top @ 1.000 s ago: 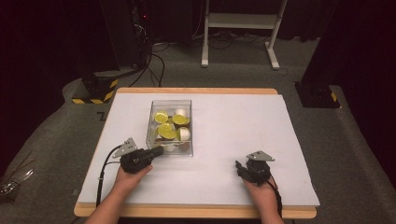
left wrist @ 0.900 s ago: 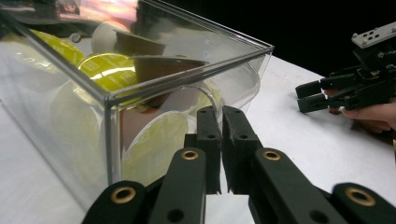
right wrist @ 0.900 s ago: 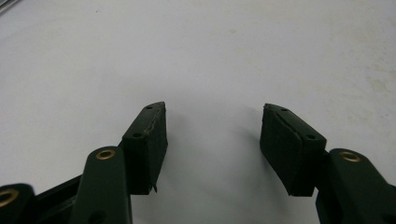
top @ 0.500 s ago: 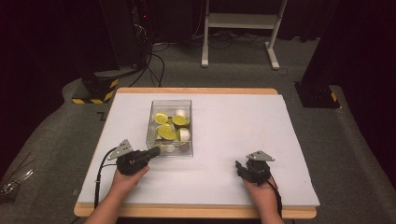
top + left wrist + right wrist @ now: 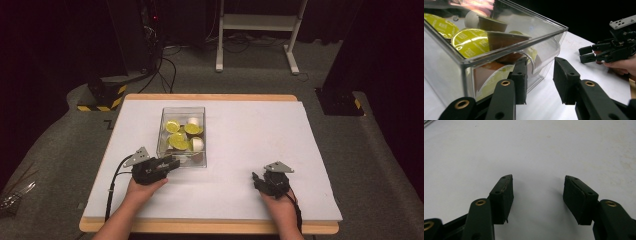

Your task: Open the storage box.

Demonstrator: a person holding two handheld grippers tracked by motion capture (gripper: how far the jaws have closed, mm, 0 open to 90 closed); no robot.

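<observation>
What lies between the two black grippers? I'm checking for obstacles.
Nothing: in the high view, bare white table top separates the left gripper from the right gripper.

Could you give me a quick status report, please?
Left tool open, jaws just opening beside the clear plastic box of yellow-lidded capsules. Right tool open over bare white table. Nothing in the way.

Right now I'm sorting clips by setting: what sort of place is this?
Probably a lab or recording room: a white-topped table on grey carpet, dark curtains, loose floor cables, and hazard-striped stand feet.
</observation>
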